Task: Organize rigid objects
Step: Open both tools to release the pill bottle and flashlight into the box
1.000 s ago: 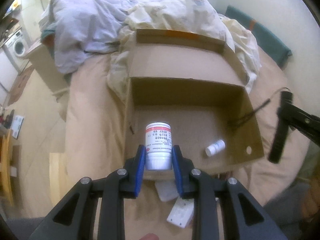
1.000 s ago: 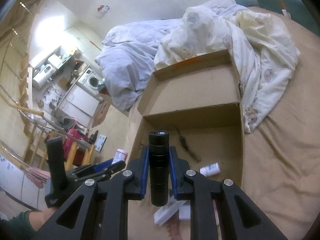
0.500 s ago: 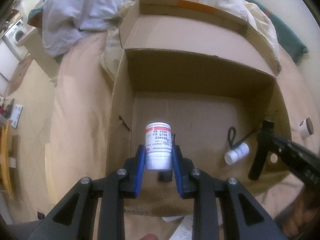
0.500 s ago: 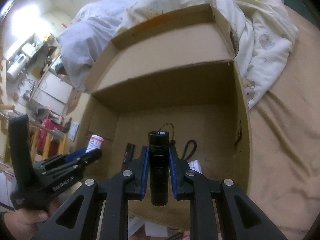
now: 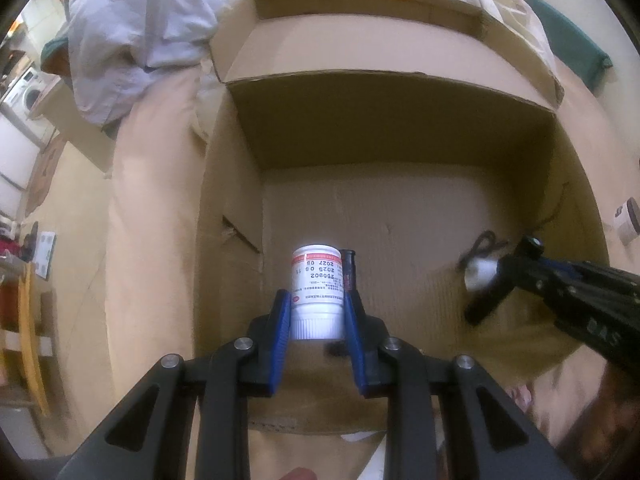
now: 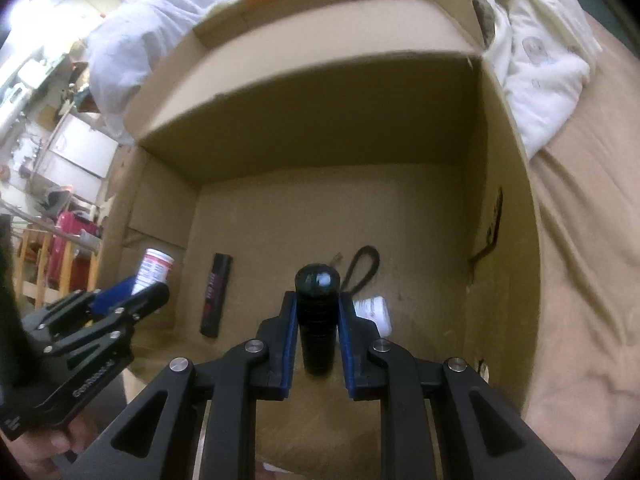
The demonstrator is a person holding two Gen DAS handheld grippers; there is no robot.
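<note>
My left gripper [image 5: 317,312] is shut on a white pill bottle [image 5: 317,290] with a red-edged label, held inside the open cardboard box [image 5: 400,140]. My right gripper [image 6: 318,320] is shut on a black flashlight [image 6: 318,312], held over the box floor [image 6: 320,208]. In the left wrist view the right gripper [image 5: 520,276] with the flashlight [image 5: 492,300] is at the right of the box. In the right wrist view the left gripper [image 6: 132,292] with the pill bottle [image 6: 154,270] is at the left.
On the box floor lie a slim black tube [image 6: 216,294], a small white bottle [image 6: 374,312] and a black cord loop [image 6: 362,268]. The box sits on a beige bed [image 6: 580,240] with rumpled bedding [image 5: 140,32] behind. A small jar [image 5: 626,220] lies outside right.
Both grippers moved forward and down into the box with their objects. The box now fills both views. The right gripper's jaws look slightly wider around the flashlight.
</note>
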